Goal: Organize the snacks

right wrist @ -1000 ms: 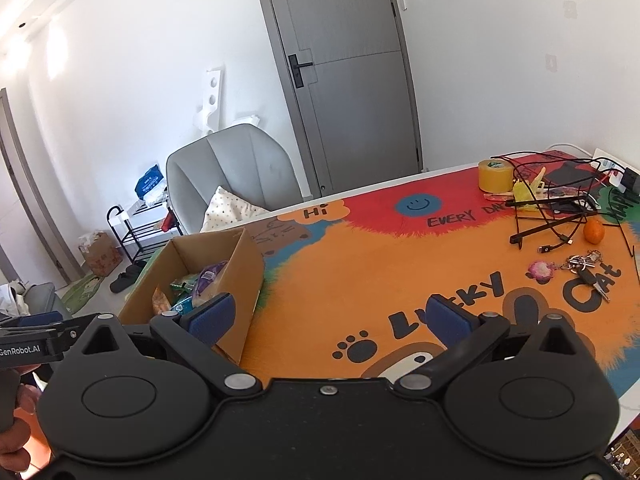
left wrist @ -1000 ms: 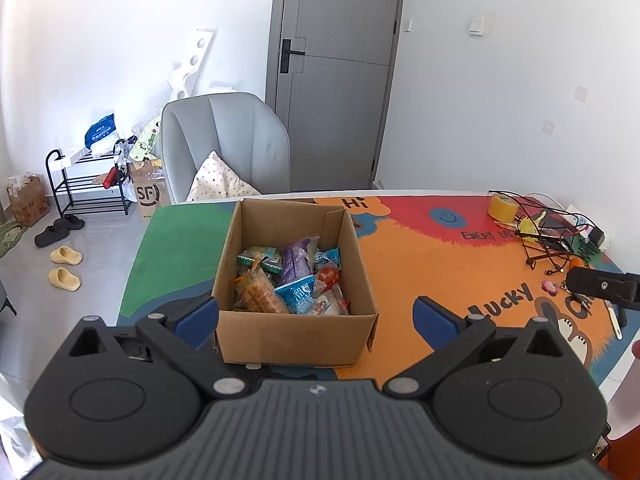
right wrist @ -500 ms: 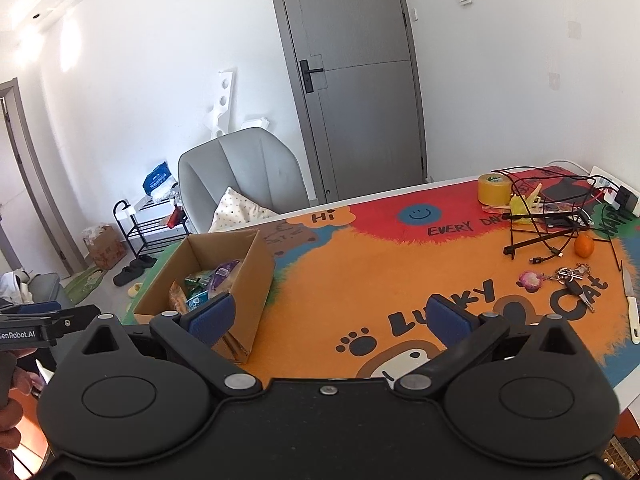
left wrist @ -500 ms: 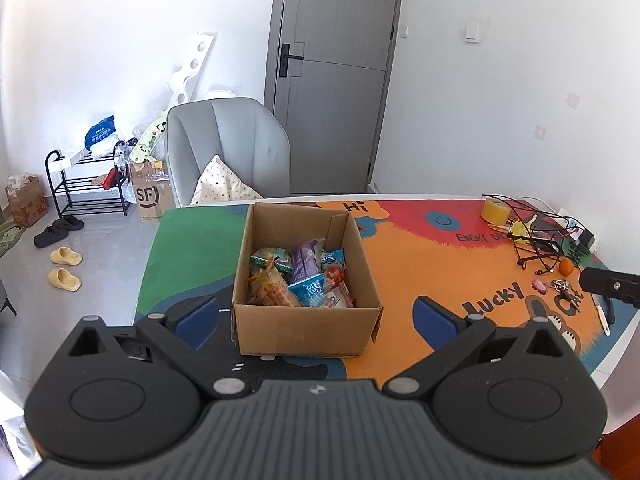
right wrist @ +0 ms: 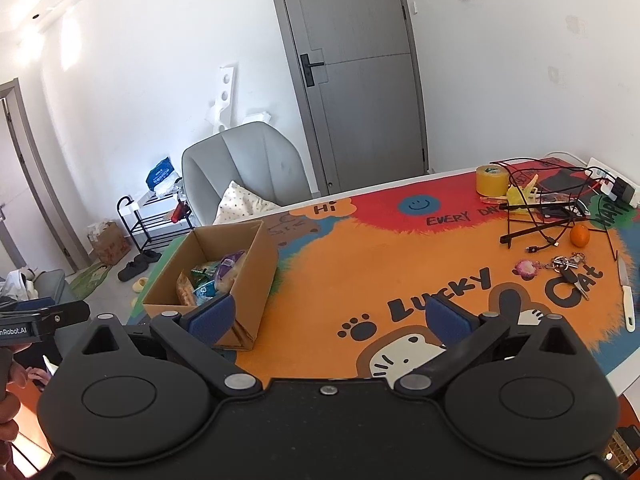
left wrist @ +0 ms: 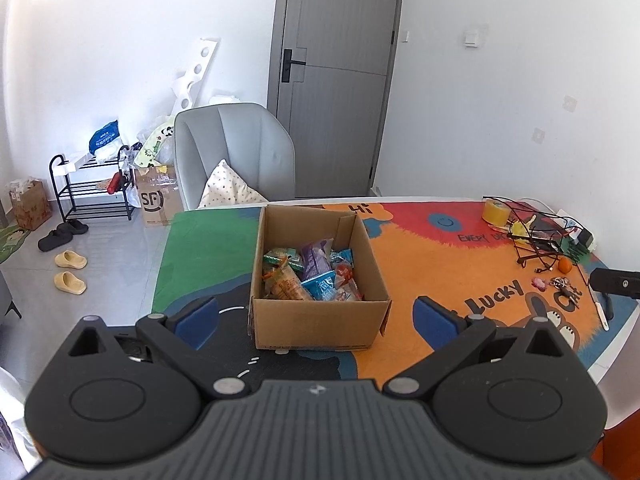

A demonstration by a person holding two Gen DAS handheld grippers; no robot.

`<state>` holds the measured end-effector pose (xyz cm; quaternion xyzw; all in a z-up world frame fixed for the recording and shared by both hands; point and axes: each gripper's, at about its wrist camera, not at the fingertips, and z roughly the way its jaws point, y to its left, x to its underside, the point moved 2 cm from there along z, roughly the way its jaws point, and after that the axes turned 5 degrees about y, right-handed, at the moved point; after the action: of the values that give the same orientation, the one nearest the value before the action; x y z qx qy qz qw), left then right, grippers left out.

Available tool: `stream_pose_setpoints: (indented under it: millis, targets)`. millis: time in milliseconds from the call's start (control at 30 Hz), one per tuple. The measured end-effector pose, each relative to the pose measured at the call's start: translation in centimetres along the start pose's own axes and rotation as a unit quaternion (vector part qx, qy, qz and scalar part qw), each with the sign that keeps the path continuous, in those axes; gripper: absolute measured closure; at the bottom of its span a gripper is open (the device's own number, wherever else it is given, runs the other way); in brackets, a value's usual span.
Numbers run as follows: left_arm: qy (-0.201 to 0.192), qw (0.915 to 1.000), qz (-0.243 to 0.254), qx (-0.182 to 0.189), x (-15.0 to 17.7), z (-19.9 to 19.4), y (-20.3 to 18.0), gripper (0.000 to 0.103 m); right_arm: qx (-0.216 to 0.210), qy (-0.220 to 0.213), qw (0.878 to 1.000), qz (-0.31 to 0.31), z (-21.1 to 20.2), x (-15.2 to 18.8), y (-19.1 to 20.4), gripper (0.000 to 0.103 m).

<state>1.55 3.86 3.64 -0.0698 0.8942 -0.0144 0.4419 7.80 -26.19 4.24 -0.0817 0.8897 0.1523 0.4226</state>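
Note:
An open cardboard box (left wrist: 318,322) (right wrist: 260,268) stands on the colourful table mat (left wrist: 436,256) (right wrist: 360,264). Several snack packets (left wrist: 310,276) (right wrist: 210,280) lie inside it, among them a purple one and a blue one. My left gripper (left wrist: 318,318) hangs open, above and short of the box's near wall, nothing between its blue pads. My right gripper (right wrist: 336,314) is also open and empty, over the mat to the right of the box. The left gripper's body (right wrist: 40,318) shows at the left edge of the right wrist view, held by a hand.
At the table's far right sit a yellow tape roll (right wrist: 491,180), a black wire rack with cables (right wrist: 548,208), an orange fruit (right wrist: 580,236), keys (right wrist: 566,266) and a white-handled knife (right wrist: 626,296). A grey chair (left wrist: 236,152) stands behind the table; shoe rack (left wrist: 86,188) and slippers (left wrist: 70,270) are on the floor.
Both grippers have pulled back and risen from the table, so the box and mat look smaller and farther off. Both stay open and empty.

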Motion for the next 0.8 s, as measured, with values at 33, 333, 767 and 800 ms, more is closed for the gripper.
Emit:
stream_pose_setpoints:
  millis: [33, 333, 767, 800]
  targets:
    - [0.001, 1.0000, 0.001, -0.001, 0.0, -0.1, 0.1, 0.000, -0.001, 0.002, 1.000, 0.001, -0.1, 0.0, 0.0, 0.000]
    - [0.000, 1.0000, 0.006, 0.001, 0.0, -0.5, 0.0, 0.000, -0.008, 0.013, 1.000, -0.008, 0.0, 0.1, 0.6, 0.000]
    - [0.002, 0.9999, 0.010, 0.003, 0.1, -0.4, -0.1, 0.001, -0.009, 0.017, 1.000, -0.016, 0.0, 0.2, 0.9, 0.000]
    - [0.002, 0.9999, 0.010, 0.003, 0.1, -0.4, -0.1, 0.000, -0.009, 0.017, 1.000, -0.016, 0.0, 0.2, 0.9, 0.000]
